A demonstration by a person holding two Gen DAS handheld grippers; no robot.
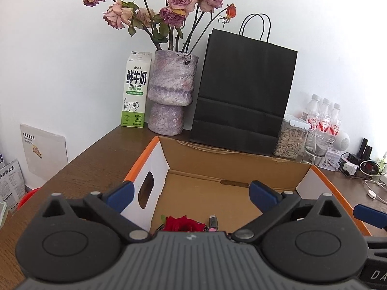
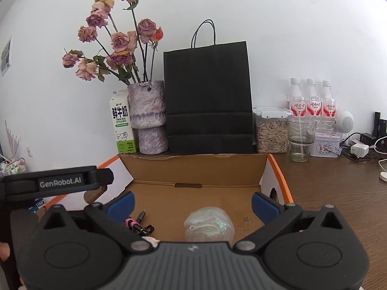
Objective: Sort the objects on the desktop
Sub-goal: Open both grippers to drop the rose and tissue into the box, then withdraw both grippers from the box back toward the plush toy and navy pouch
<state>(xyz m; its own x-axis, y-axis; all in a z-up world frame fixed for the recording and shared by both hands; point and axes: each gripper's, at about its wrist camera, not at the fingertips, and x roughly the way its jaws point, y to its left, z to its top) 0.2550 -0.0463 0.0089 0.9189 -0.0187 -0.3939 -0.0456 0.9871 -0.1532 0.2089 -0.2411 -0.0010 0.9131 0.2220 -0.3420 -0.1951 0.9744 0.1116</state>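
The left gripper [image 1: 191,191] hangs over the cardboard box [image 1: 232,162], its jaws spread wide and holding nothing; just below and close in lie a red flower [image 1: 182,223] and a small grey adapter [image 1: 213,222], seen only from this wrist. The right gripper [image 2: 192,201] is equally wide apart and bare; its camera alone shows a pink-and-black cable [image 2: 135,223] beside its left finger and a crumpled iridescent bag [image 2: 209,224] directly beneath.

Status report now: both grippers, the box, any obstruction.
Left gripper open, empty. Right gripper open, empty. Cardboard box holds iridescent bundle, red rose. Nothing blocking.
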